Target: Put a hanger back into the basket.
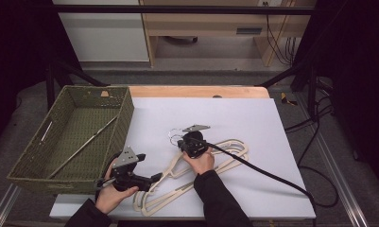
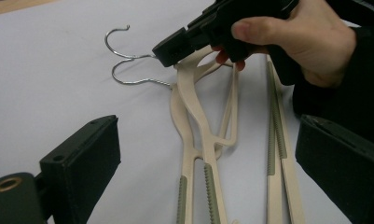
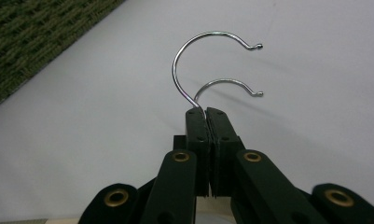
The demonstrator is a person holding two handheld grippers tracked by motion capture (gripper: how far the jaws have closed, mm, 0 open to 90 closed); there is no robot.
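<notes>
1. Right gripper [image 3: 207, 112] clamped on the wire hook [image 3: 187, 60] of the upper hanger [image 2: 198, 116]; second hanger [image 2: 278, 140] lies beside it on the white mat [image 1: 253, 118].
2. Left gripper [image 2: 208, 154] jaws spread, nothing between them.
3. Step: grasp made, lift pending.
4. Next, likely: raise the hook clear, carry toward the green basket [image 1: 123, 118] at 10 o'clock without snagging the other hanger.

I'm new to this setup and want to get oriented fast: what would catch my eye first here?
The right gripper, mid-sheet, is shut on the wire hook of one of two cream hangers. The left gripper hangs open nearby. A green woven basket sits at the left.
</notes>
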